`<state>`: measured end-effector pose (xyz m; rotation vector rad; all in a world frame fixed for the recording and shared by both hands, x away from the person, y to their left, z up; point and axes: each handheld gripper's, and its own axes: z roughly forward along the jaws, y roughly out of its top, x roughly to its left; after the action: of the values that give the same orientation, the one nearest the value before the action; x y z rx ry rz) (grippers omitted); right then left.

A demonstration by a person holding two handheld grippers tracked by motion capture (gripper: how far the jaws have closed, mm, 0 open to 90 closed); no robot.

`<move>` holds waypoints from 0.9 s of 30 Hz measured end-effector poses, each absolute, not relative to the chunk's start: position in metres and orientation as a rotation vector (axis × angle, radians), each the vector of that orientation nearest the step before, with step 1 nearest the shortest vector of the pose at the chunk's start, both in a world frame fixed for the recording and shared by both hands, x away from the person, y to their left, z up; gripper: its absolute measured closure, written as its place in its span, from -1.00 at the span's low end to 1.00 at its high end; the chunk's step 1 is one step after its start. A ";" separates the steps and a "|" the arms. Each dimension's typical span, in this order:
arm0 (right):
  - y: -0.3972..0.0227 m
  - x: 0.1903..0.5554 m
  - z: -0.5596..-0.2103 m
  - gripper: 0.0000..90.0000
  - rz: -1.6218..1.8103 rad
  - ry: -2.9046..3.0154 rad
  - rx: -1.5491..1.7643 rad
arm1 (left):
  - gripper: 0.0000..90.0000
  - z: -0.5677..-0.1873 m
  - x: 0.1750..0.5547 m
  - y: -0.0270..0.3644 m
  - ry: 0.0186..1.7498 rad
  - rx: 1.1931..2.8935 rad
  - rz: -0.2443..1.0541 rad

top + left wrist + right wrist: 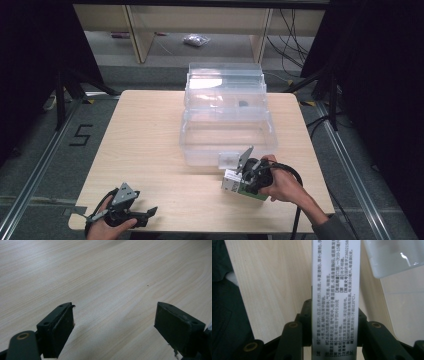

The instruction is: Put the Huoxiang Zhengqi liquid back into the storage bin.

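Tabletop [150,145] bin [227,135], small dark item [243,104] inside

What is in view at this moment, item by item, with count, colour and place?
table: one, light wood, centre of the high view
storage box: one, clear plastic, lid open, far middle of the table
small carton: one, white with black print and a green part, near right of the table, in front of the storage box
small bag: one, clear, on the floor beyond the table
left gripper: one, black, jaws open over bare wood, near left corner
right gripper: one, black, shut on the small carton
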<state>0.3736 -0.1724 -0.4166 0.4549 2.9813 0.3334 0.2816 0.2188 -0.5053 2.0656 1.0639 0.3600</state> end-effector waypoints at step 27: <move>-0.166 0.379 -0.349 0.43 0.469 3.014 0.354 | -0.66 -0.506 0.282 0.219 1.063 2.065 0.365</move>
<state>0.3787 -0.1661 -0.3485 0.3544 3.0143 0.4692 0.2820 0.2190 -0.5061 2.0650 1.0626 0.3650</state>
